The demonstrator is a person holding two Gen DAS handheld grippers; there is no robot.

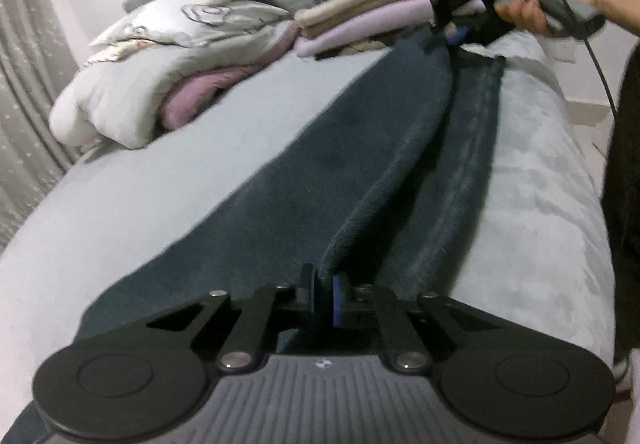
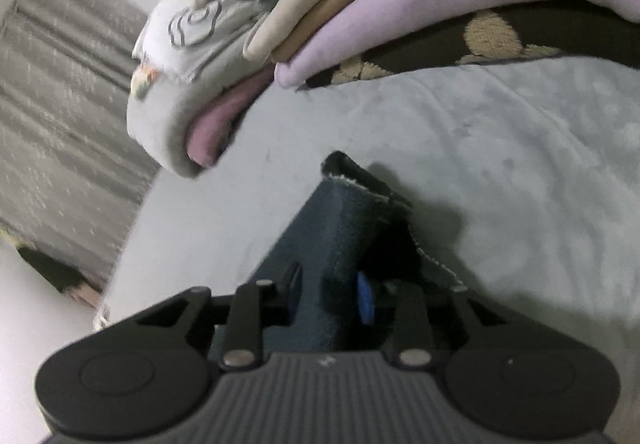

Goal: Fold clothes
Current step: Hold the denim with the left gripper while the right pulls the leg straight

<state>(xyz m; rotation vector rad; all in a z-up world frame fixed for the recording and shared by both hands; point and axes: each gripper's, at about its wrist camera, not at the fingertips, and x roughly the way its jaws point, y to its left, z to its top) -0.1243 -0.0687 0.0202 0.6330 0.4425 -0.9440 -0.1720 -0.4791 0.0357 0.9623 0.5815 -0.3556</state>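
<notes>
The dark cloth is laid long on the bed, stretched between both grippers. One end is pinched by the left gripper, the far end by the right gripper.

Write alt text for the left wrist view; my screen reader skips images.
The left gripper pinches one end of a long dark blue towel stretched over a pale grey bed; the right gripper holds its far end beside stacked folded clothes.

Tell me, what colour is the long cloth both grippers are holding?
Dark blue-grey cloth, clearest in the left wrist view.
</notes>
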